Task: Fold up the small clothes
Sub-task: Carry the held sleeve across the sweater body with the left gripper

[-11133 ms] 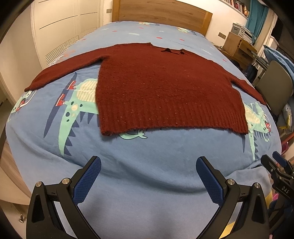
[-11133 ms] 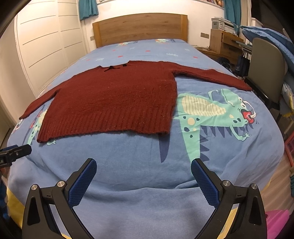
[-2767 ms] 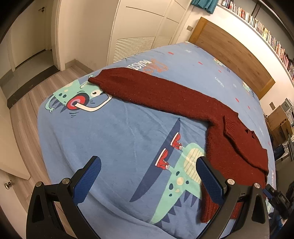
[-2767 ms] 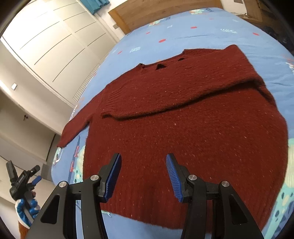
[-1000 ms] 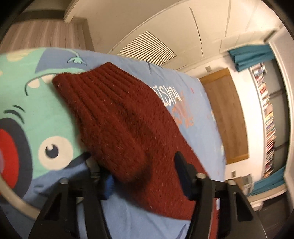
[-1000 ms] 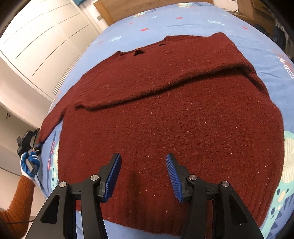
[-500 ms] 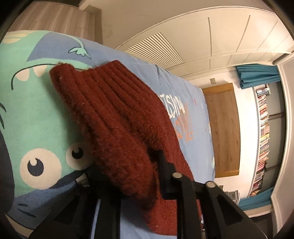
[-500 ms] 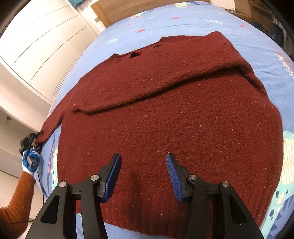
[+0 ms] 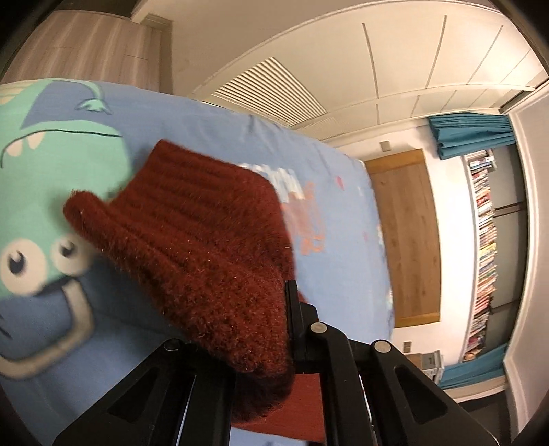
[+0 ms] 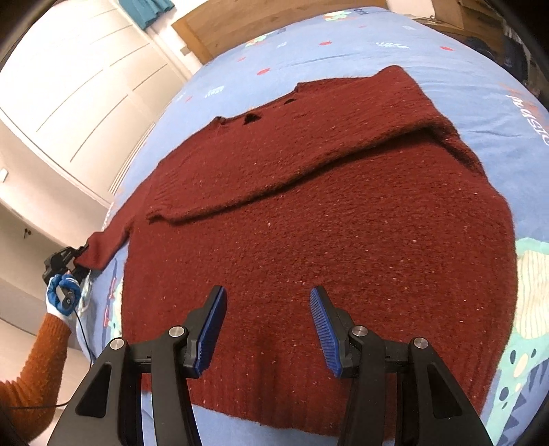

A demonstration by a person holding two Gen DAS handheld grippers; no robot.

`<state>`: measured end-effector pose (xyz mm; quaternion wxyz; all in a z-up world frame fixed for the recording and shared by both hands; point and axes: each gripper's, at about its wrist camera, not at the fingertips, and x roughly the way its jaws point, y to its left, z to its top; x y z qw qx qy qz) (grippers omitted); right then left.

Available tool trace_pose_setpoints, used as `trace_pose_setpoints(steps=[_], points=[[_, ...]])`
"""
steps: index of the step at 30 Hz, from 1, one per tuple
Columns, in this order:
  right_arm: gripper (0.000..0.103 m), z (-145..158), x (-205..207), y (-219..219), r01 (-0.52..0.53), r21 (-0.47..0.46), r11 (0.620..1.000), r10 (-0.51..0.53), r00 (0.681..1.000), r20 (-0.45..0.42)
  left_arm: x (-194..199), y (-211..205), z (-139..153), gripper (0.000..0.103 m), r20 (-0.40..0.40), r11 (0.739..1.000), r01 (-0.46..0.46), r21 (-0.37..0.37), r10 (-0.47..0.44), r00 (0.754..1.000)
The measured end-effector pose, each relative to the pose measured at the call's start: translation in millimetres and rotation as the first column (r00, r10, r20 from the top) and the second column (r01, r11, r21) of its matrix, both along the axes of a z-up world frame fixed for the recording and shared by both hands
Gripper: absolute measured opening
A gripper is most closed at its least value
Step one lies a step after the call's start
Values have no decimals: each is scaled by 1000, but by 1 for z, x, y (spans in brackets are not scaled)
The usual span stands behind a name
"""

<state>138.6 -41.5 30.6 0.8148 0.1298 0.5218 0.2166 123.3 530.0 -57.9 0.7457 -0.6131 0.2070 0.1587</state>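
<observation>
A dark red knit sweater [image 10: 343,219] lies flat on the blue bed. Its right sleeve is folded across the chest [image 10: 308,161]. My left gripper [image 9: 254,329] is shut on the ribbed cuff of the left sleeve [image 9: 206,247] and holds it slightly lifted off the cover. It also shows in the right wrist view [image 10: 65,260], at the sleeve's end on the left edge of the bed. My right gripper [image 10: 267,329] is open and empty, hovering above the sweater's lower body near the hem.
The blue bedcover [image 10: 480,68] has a green dinosaur print [image 9: 41,178]. White wardrobe doors [image 10: 68,85] stand along the left of the bed. A wooden headboard [image 10: 274,20] is at the far end. Bookshelves [image 9: 483,240] line the wall.
My left gripper has closed fully on the sleeve cuff and lifted it a little, bunching the knit. My right gripper has stayed open over the hem.
</observation>
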Motion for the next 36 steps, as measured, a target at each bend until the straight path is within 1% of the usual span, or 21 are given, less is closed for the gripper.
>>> trace_pose_setpoints(steps=[6, 11, 19, 22, 26, 32, 36], points=[[52, 3, -1, -23, 35, 40, 999, -35, 999, 6, 21, -18, 23, 5, 47, 999, 37, -9, -36, 998], [52, 6, -2, -39, 60, 66, 996, -61, 998, 12, 49, -43, 43, 5, 80, 996, 83, -18, -81, 993], [52, 11, -9, -68, 103, 101, 990, -106, 994, 24, 100, -95, 78, 5, 124, 981, 193, -7, -191, 974], [52, 10, -11, -78, 115, 113, 987, -118, 993, 23, 119, -119, 91, 5, 136, 971, 238, 3, -236, 962], [52, 9, -15, -92, 127, 128, 984, -131, 991, 19, 146, -153, 105, 5, 137, 952, 305, 23, -306, 942], [52, 5, -18, -113, 146, 146, 979, -149, 989, 10, 173, -210, 116, 5, 134, 913, 404, 55, -408, 903], [52, 2, -18, -127, 157, 156, 975, -160, 987, 3, 196, -242, 123, 5, 136, 888, 455, 68, -460, 877]])
